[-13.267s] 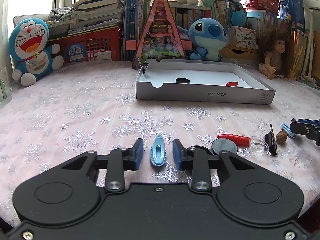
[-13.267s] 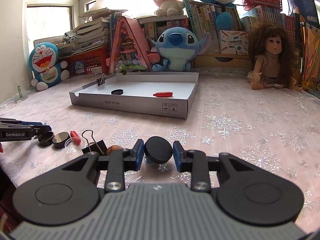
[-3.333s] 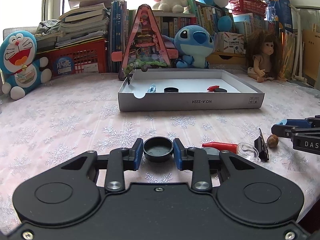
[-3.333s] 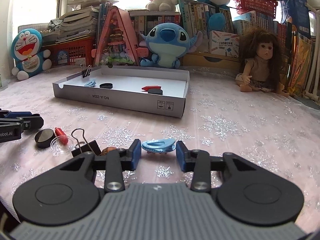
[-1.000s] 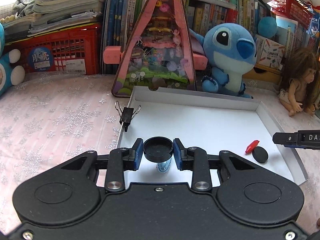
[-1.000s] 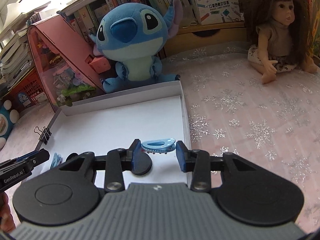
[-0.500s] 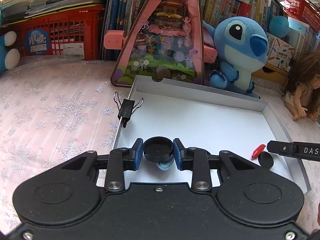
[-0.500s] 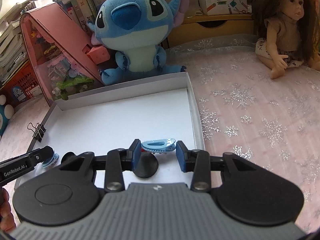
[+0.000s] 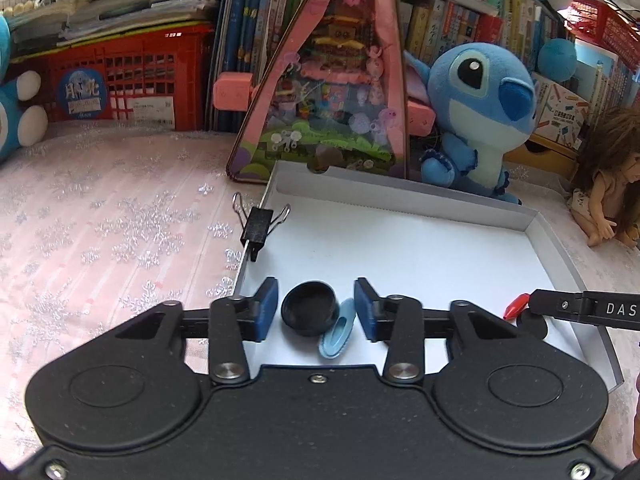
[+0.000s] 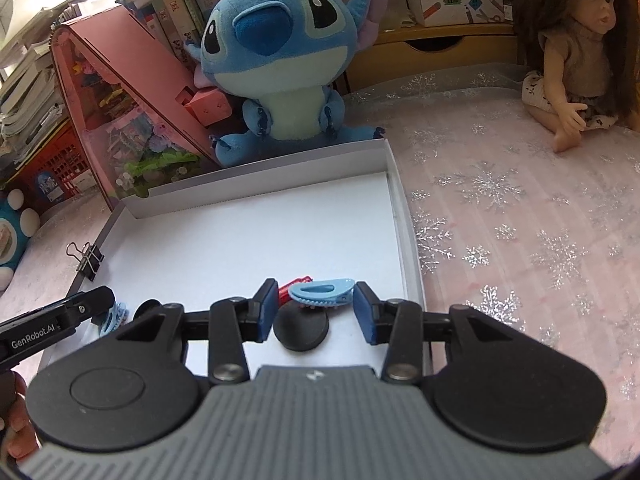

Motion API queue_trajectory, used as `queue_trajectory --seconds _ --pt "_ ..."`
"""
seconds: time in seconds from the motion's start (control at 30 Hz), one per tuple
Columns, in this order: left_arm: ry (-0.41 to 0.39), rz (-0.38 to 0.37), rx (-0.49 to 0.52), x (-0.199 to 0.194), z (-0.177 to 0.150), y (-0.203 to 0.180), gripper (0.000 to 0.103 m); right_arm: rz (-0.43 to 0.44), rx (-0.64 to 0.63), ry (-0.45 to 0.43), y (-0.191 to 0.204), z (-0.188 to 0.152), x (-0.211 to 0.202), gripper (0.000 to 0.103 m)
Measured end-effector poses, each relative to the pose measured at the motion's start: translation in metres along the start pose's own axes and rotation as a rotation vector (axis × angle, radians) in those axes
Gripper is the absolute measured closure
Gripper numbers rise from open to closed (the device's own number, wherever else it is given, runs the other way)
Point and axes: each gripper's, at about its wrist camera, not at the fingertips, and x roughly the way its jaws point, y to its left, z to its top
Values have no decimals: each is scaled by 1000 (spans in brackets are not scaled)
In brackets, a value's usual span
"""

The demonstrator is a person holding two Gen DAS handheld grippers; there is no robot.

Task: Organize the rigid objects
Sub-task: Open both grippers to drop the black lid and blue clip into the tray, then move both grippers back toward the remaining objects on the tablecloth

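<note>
Looking along the left gripper (image 9: 316,309), we find its blue pads (image 9: 267,309) standing clear of the black cap (image 9: 310,308): the jaws have just been opening, and the cap sits between them with a gap on either side, its hollow face up. Touching the cap's right edge lies a light blue hair clip (image 9: 338,336) on the white floor of the shallow cardboard box (image 9: 404,204).

Our right gripper (image 10: 315,308) has likewise just been opening. A second blue hair clip (image 10: 322,290) lies crosswise between its pads; the right pad is clear of it, and whether the left tip still touches we cannot tell. Just below it rest a black disc (image 10: 301,331) and a small red piece (image 10: 291,285) (partly hidden behind the left finger).

Further out, a black binder clip (image 9: 257,229) is clamped on the box's left wall. Behind the box stand a blue plush toy (image 10: 280,56) and a pink triangular playhouse (image 9: 340,80); a doll (image 10: 576,52) sits on the snowflake-patterned pink tablecloth (image 10: 520,224).
</note>
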Motion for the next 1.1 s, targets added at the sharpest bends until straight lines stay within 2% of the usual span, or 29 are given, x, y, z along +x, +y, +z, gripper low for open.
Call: queue_trajectory --seconds 0.33,0.47,0.83,1.1 --pt "-64 -55 40 -35 -8 -14 40 26 -60 -53 0 -11 -29 33" --pt "-81 -80 67 -53 -16 -19 35 42 -103 -81 3 -21 -44 30" --pt "-112 -102 71 -101 -57 -20 32 101 -220 -194 9 -63 -91 24" --pt "-140 -105 135 -127 -91 -25 32 124 -276 -232 9 -92 -112 21"
